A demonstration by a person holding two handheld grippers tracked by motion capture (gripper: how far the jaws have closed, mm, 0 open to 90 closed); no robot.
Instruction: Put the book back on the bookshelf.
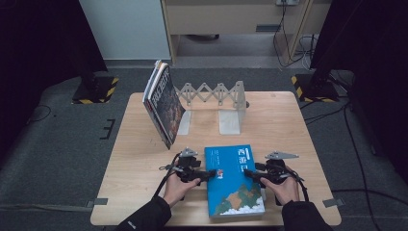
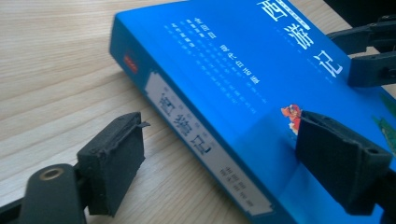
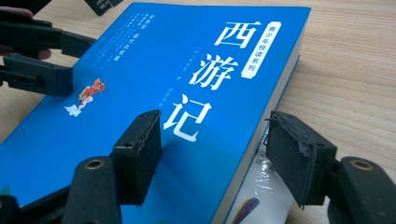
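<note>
One blue book (image 1: 234,180) lies flat at the desk's (image 1: 134,163) near edge between two claws. The left claw (image 1: 210,174) and right claw (image 1: 249,173) both stand apart, straddling opposite book edges. Two more books (image 1: 162,103) lean against one folding rack (image 1: 211,94).

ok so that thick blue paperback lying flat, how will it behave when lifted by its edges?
The thick blue paperback looks hefty, so probably heavy. Its glossy cover may slip between the fingers. Being a softcover, it could sag or fan open if gripped by one edge only.

Blue book (image 1: 233,180) lies flat on table (image 1: 134,178), cover up.
</note>
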